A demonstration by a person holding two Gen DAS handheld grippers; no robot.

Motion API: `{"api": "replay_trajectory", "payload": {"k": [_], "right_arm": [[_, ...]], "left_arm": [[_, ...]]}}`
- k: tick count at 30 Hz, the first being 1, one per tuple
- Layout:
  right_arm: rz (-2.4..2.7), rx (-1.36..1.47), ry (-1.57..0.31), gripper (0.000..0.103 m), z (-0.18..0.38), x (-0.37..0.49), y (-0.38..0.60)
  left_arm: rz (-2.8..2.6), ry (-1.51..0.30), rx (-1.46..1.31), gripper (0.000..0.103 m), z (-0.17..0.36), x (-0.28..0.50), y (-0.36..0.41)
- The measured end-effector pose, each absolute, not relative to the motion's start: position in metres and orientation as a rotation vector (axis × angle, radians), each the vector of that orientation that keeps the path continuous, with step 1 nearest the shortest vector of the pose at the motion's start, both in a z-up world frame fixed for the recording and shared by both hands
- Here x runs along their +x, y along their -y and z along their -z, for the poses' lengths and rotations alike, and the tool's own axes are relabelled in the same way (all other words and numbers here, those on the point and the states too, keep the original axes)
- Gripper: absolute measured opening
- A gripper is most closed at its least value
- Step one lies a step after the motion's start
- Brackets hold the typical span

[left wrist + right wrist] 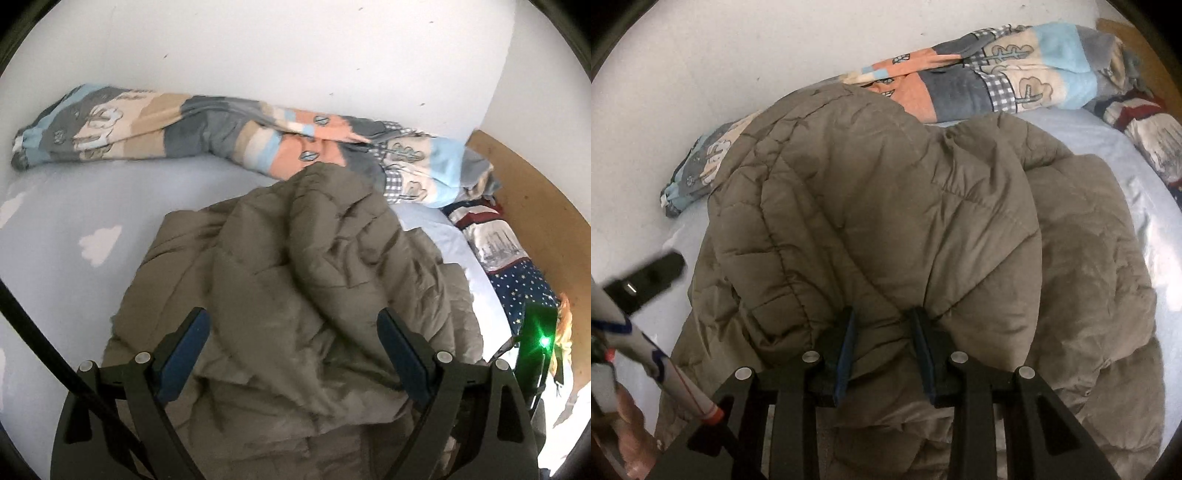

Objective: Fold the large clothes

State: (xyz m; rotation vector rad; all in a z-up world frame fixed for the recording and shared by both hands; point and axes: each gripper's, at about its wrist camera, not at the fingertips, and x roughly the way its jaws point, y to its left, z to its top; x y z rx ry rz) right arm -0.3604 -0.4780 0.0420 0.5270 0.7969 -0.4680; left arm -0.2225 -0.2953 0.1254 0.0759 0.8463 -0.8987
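Right wrist view: right gripper [882,332] fingers pinch the olive jacket [886,206]; left gripper [291,332] gapes empty; no writing legible.

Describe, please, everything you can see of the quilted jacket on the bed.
The olive-brown jacket looks like soft padded fabric with stitched quilting lines. It lies crumpled and partly doubled over on the pale blue sheet, its far edge overlapping the patterned blanket. The right gripper has a fold bunched between its fingers; the left gripper hangs wide open above it.
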Motion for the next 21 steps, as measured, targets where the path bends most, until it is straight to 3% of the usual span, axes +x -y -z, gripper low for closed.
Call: {"api": "replay_trajectory", "payload": {"k": [7, 15, 21], "right_arm": [[0.422, 0.511, -0.816, 0.035, -0.048, -0.366, 0.476], [0.461, 0.563, -0.675, 0.035, -0.085, -0.394, 0.496], [0.503, 0.604, -0.833, 0.035, -0.046, -0.382, 0.504]], "left_arm": [[0.794, -1.082, 0.276, 0.092, -0.061, -0.208, 0.325], [0.801, -1.077, 0.261, 0.092, -0.065, -0.206, 0.323], [0.818, -1.075, 0.240, 0.092, -0.072, -0.205, 0.315]]}}
